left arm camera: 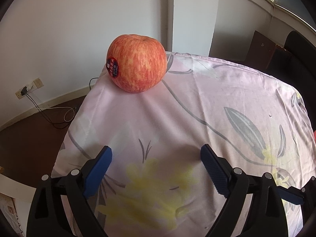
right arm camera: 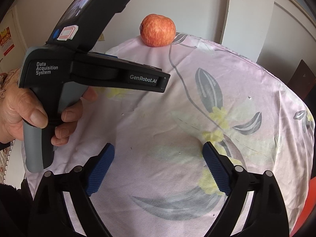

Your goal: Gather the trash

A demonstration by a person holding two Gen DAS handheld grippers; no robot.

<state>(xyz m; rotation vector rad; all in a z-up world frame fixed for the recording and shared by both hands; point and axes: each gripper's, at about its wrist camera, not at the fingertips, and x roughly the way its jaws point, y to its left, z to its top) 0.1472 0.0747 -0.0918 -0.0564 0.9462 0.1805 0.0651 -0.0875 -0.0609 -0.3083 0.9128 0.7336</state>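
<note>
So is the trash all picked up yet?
No trash shows on the cloth, so that part may be done. Nothing is in hand: the left gripper and right gripper are both open and empty. Only an apple sits at the far edge, untouched.

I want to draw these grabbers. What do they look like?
Each gripper, left and right, has two black arms with silver round bolts and bumpy blue pads. The left one has a grey-and-black pistol handle, white words on its side and a red-and-white sticker. No cables show.
</note>
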